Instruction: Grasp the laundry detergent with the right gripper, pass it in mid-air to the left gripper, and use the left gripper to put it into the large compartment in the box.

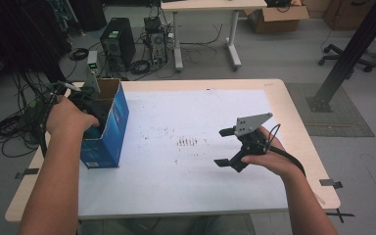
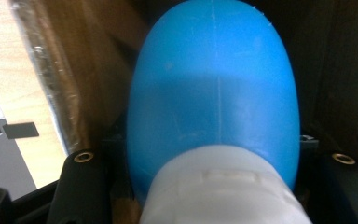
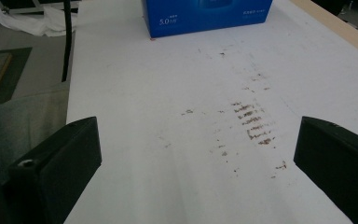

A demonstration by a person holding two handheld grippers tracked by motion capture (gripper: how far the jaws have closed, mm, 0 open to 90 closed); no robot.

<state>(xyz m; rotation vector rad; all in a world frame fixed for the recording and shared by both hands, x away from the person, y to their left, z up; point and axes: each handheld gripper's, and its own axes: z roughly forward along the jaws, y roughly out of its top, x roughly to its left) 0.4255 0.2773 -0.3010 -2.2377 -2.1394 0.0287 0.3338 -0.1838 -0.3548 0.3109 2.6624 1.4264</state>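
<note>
A blue cardboard box [image 1: 108, 131] stands open-topped at the table's left edge; its printed side shows far off [image 3: 205, 14] in the right gripper view. My left gripper [image 1: 91, 105] reaches down into it from above, the fingertips hidden by the box walls. Between the jaws of my left gripper [image 2: 213, 177] sits a smooth blue bottle [image 2: 214, 88] with a white cap [image 2: 219, 191] toward the camera, brown cardboard [image 2: 93, 70] around it. My right gripper [image 1: 223, 147] hovers over the white sheet, open and empty [image 3: 198, 154].
A white sheet [image 1: 191, 171] with brown smudges [image 1: 187, 142] covers most of the wooden table [image 1: 301, 122]. Beyond the far edge are a computer tower [image 1: 118, 43], cables, a desk [image 1: 210, 6] and a slanted black post [image 1: 352, 49].
</note>
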